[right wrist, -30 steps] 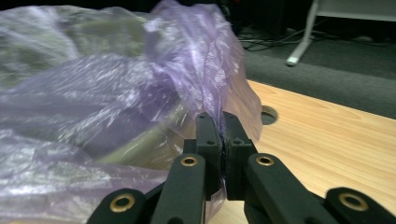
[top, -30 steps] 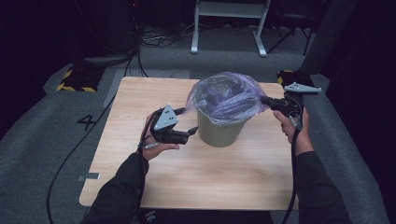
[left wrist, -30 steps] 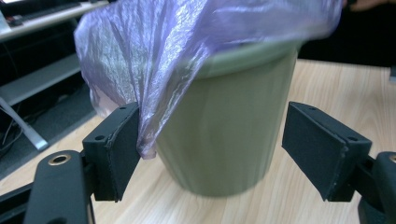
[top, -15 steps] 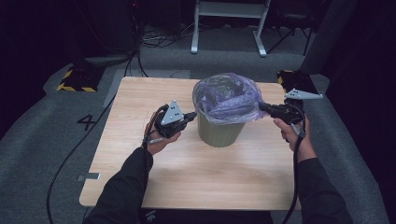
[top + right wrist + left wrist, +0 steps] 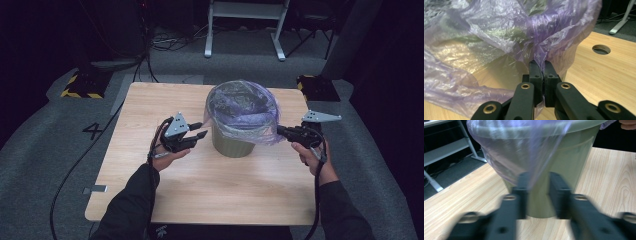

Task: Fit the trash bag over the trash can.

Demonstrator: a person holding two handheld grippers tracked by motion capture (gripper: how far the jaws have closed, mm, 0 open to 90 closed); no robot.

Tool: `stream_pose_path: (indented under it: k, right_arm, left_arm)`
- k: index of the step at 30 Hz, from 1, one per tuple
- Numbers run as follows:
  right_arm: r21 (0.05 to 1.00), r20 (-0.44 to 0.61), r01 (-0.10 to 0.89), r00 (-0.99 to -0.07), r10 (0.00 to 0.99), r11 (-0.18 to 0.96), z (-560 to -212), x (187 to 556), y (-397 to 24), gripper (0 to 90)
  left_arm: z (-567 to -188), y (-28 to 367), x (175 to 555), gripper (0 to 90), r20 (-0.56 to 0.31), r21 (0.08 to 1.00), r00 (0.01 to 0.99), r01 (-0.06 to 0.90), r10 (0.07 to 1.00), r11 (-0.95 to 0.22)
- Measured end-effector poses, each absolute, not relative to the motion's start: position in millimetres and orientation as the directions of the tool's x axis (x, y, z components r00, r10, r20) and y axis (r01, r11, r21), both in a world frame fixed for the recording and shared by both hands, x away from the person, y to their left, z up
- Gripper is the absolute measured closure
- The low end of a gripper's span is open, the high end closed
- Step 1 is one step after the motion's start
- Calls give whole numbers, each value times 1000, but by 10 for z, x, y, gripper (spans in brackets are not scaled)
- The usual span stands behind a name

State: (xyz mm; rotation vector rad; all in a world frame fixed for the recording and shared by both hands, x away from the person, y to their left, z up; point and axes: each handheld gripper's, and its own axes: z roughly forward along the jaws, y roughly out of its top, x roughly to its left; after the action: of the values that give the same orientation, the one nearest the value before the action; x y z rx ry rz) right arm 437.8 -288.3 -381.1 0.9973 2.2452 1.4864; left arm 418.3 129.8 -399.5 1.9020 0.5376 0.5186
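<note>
The purple bag [image 5: 245,107] lining the bin [image 5: 232,142] is pinched by right tongs [image 5: 280,131]; left tongs [image 5: 200,131] gape.

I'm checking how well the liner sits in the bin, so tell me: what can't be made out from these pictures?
- Inside of the bin: in the high view the crinkled purple bag veils it.
- Left gripper: its jaws are motion-blurred in the left gripper view; open, with a strand of bag between them, contact unclear.
- Bin's far rim: the bunched bag covers it in the right gripper view, where the right gripper pinches the film.
</note>
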Motion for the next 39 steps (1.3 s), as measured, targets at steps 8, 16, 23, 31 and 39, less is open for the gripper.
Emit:
stream_pose_path:
  k: [8, 16, 23, 31, 39]
  right_arm:
    - [895, 98, 356, -745, 660, 269, -3803, 4290, -2792, 875]
    - [887, 87, 350, -768, 635, 302, -3808, 4267, -2719, 848]
    - [888, 90, 351, -766, 636, 297, -3849, 4240, -2711, 856]
    - [867, 107, 383, -768, 631, 318, -4020, 4265, -2652, 855]
    - [859, 91, 407, -718, 690, 310, -4140, 4332, -2705, 503]
  left_arm:
    - [-3861, 1214, 4044, 174, 156, 944, 777, 65, 609, -324]
    - [-3764, 1014, 4151, 642, 234, 912, 791, 24, 566, -411]
    - [-3878, 1067, 4232, 900, 237, 890, 801, 48, 549, -454]
    - [-4087, 1111, 4315, 900, 196, 880, 811, 102, 552, -463]
    - [-4241, 1162, 4432, 900, 169, 871, 803, 150, 572, -468]
